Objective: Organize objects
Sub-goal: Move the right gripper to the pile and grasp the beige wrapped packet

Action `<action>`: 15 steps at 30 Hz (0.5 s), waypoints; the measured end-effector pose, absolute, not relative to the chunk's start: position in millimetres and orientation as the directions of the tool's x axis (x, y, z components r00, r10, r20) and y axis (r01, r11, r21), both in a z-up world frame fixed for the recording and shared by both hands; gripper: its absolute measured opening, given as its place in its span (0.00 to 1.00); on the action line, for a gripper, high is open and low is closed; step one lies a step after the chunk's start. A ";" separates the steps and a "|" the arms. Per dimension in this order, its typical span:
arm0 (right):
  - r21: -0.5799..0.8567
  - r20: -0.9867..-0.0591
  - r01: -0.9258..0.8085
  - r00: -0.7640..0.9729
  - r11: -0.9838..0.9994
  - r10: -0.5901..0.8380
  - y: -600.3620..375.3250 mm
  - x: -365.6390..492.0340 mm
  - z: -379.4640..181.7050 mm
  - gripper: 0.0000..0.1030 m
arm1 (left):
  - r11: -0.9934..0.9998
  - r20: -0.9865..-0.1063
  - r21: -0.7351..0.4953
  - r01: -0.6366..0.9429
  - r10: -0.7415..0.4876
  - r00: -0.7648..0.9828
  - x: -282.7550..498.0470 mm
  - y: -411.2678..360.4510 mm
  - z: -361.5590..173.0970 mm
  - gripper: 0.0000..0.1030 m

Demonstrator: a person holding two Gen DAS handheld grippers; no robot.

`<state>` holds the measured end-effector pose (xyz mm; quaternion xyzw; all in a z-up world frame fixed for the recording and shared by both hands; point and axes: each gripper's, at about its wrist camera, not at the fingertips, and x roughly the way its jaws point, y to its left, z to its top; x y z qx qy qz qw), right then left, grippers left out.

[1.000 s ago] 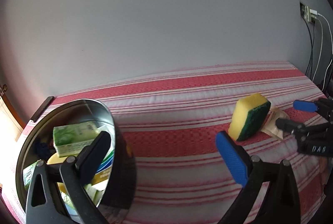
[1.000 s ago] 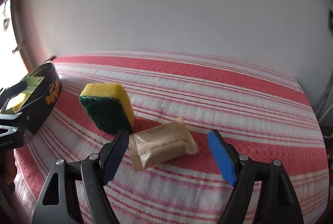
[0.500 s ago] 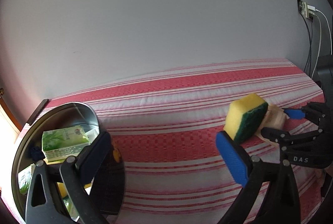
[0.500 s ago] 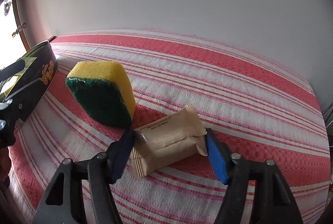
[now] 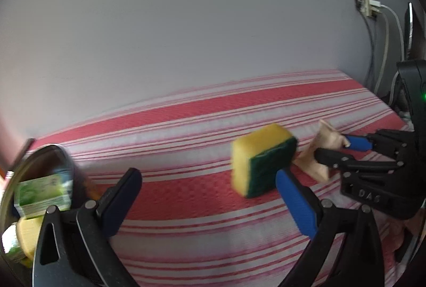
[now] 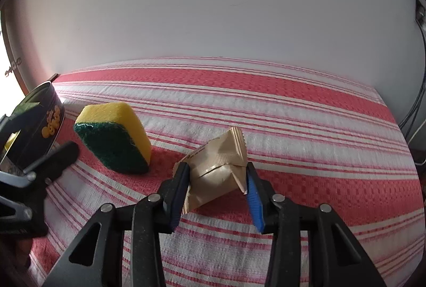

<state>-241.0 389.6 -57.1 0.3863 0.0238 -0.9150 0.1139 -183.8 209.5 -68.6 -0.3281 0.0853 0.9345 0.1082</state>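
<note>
A: L wrist view first. Left gripper (image 5: 210, 193) jaws spread wide, holding nothing, hovering over the red-and-white striped cloth tabletop (image 5: 186, 233). Yellow foam sponge with green scrub pad (image 5: 262, 160) sits tipped on the cloth, just beside its blue finger. Round black metal tin (image 5: 40, 169) far left, green packs inside.

B: And the right gripper (image 5: 331, 149)?

A: Visible at right edge, closed on the tan crinkly foil snack packet (image 5: 319, 153), next to sponge.

B: R wrist view?

A: Right gripper (image 6: 217, 183) jaws narrow, pinching packet (image 6: 217, 167) across its middle, one end tilted up; wrapper creased. Can't tell if it's clear of the cloth. Sponge (image 6: 114, 137) apart to the left, tin (image 6: 40, 127) beyond.

B: Handling?

A: Prob light, soft, slippery film; contents maybe crushable, so mid-body grip w/ gentle squeeze.
</note>
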 end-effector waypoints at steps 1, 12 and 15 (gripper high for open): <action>0.046 -0.712 0.222 -0.677 -0.974 -0.188 389.4 -241.7 -56.2 0.42 | -0.958 -0.643 0.065 -0.278 0.173 -0.746 -188.4 211.0 -70.7 0.99; 0.051 -0.711 0.157 -0.688 -0.986 -0.146 389.6 -245.1 -56.5 0.41 | -0.933 -0.684 -0.043 -0.358 0.289 -0.669 -219.0 226.7 -83.0 0.70; 0.035 -0.702 0.160 -0.699 -0.987 -0.138 386.0 -241.1 -55.6 0.40 | -0.921 -0.697 -0.066 -0.383 0.318 -0.643 -223.4 224.8 -89.4 0.43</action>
